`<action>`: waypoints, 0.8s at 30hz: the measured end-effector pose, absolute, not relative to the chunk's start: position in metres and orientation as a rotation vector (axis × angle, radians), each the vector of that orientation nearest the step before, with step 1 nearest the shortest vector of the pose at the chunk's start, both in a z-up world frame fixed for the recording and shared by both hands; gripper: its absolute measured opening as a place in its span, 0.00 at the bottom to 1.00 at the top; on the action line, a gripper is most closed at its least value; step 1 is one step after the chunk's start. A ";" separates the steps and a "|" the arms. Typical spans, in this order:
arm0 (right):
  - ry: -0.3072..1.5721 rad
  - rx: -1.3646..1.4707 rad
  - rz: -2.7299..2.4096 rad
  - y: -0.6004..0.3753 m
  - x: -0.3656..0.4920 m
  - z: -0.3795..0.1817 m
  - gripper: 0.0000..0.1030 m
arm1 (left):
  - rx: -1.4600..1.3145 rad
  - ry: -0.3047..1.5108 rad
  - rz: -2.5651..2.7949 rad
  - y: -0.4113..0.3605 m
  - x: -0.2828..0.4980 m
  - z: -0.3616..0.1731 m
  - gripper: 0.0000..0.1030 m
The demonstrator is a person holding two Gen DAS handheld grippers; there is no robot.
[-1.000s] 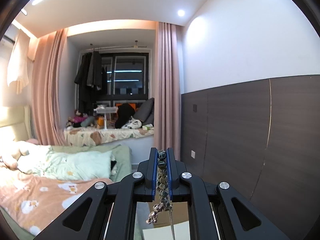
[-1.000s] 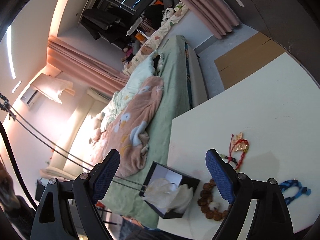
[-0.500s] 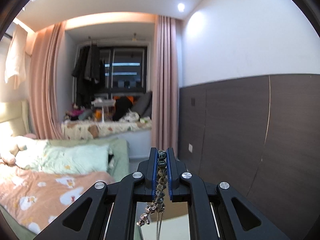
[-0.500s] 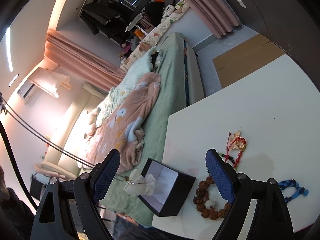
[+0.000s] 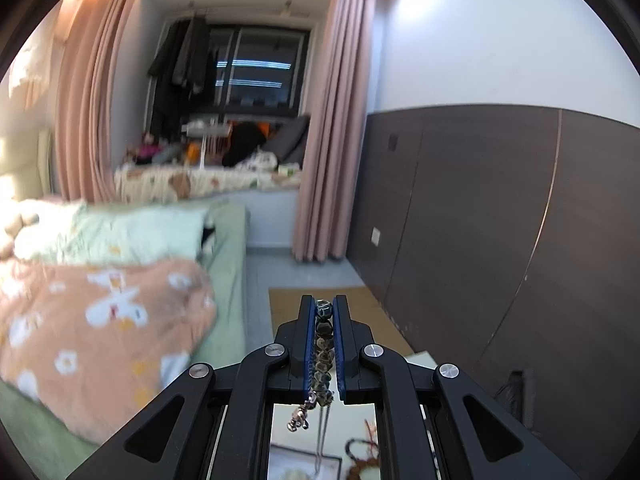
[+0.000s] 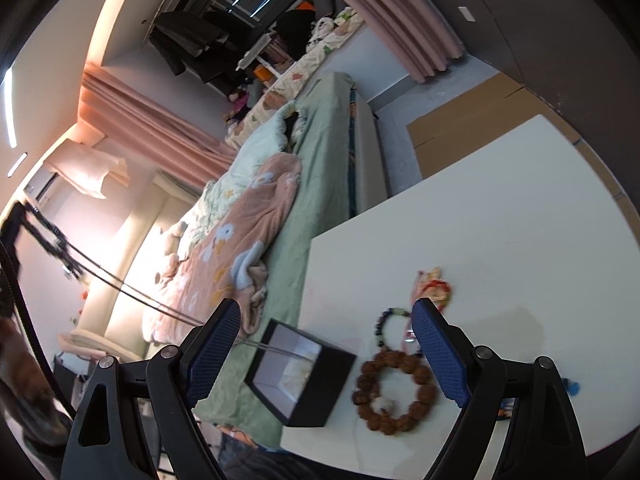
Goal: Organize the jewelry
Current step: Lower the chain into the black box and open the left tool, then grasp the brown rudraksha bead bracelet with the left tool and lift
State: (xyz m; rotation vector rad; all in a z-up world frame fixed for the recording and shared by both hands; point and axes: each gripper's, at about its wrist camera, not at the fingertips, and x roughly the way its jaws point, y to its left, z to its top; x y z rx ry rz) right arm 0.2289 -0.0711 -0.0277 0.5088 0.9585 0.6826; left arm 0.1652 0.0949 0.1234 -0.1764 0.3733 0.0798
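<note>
Since the earlier frame our left gripper point(image 5: 324, 344) has sunk toward the white table point(image 6: 520, 220), clamped on a string of dark faceted beads point(image 5: 323, 354) whose thin chain reaches into the open black square box point(image 6: 300, 376). Our right gripper point(image 6: 324, 356) stands wide, empty, above a brown wooden-bead bracelet point(image 6: 394, 392).

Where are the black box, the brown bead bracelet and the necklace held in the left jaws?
black box point(image 6: 320, 394), right wrist view, on its near outer wall.
brown bead bracelet point(image 6: 425, 394), right wrist view, on its right-hand beads.
necklace point(image 5: 323, 354), left wrist view, on the beads pinched between the jaws.
</note>
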 end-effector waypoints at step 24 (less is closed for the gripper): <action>1.005 0.515 0.603 -0.116 0.239 -0.041 0.86 | -0.437 0.740 0.051 0.080 0.189 -0.044 0.70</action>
